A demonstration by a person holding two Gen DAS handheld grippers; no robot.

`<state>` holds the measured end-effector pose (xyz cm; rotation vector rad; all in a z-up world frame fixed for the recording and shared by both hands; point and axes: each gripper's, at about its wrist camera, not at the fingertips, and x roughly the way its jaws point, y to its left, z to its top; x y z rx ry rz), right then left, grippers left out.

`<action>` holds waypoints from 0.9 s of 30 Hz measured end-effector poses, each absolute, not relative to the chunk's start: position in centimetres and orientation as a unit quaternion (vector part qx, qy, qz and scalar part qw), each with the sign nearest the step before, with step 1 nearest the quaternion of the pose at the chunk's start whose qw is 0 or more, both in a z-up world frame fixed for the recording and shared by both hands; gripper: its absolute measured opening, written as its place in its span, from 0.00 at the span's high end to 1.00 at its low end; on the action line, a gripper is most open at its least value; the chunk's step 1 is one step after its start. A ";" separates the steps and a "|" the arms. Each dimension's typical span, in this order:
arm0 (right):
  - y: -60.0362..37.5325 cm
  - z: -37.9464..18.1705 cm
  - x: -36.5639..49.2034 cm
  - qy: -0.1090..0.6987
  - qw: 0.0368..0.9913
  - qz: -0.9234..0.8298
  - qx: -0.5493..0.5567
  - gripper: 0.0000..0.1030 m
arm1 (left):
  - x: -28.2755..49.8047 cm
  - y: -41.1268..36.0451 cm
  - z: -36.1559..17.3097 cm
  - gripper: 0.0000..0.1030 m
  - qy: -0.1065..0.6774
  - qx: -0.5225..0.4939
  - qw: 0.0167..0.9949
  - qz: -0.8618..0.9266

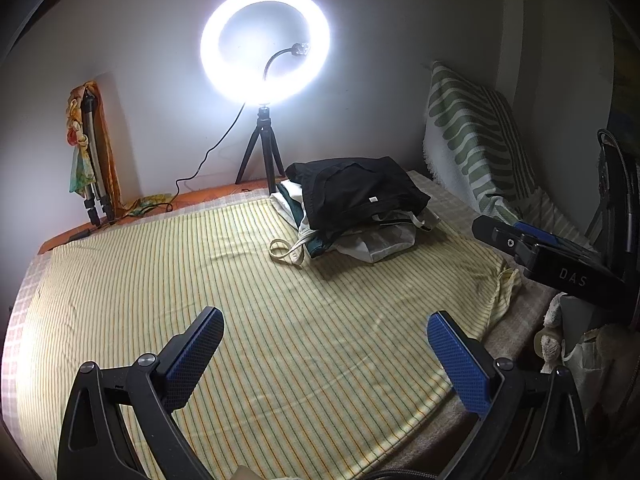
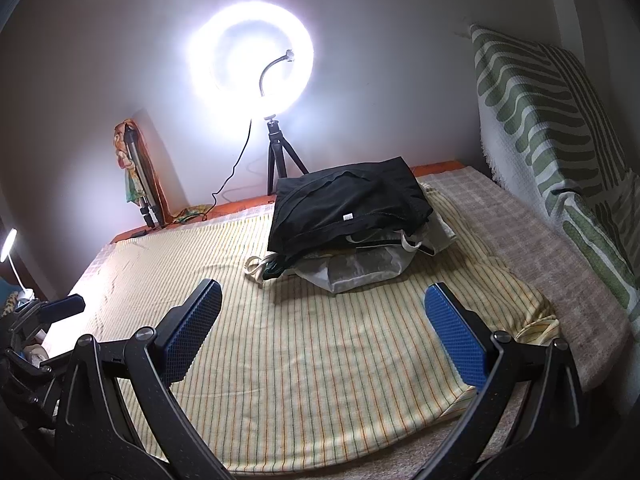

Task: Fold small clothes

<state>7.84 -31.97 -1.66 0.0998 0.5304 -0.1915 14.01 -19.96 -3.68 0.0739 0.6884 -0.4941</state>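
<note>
Striped sheet (image 2: 320, 360) covers the bed, w/ the clothes pile (image 2: 352, 220), black top uppermost, lying just in front of the ring light (image 2: 252, 60). Both claws gape wide, empty. Right gripper (image 2: 322, 340) looks nearer, pile dead ahead; left gripper (image 1: 324, 354) has it ahead-right, long axis crosswise.

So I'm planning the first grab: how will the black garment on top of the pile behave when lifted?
The black garment looks soft and creased, so it will probably droop and unfold. It seems light. Lifting it may drag the pale clothes beneath.
</note>
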 end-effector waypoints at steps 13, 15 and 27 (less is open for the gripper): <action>-32.2 -1.7 7.8 0.262 0.959 -0.093 0.051 0.00 | 13.9 -20.1 -3.4 0.00 0.329 0.038 0.912 -0.242; -32.1 -1.6 7.7 0.262 0.959 -0.094 0.051 0.00 | 13.8 -20.1 -3.4 0.00 0.329 0.037 0.912 -0.243; -32.0 -1.9 7.8 0.268 0.958 -0.089 0.048 0.00 | 13.8 -19.8 -3.5 0.00 0.330 0.032 0.911 -0.244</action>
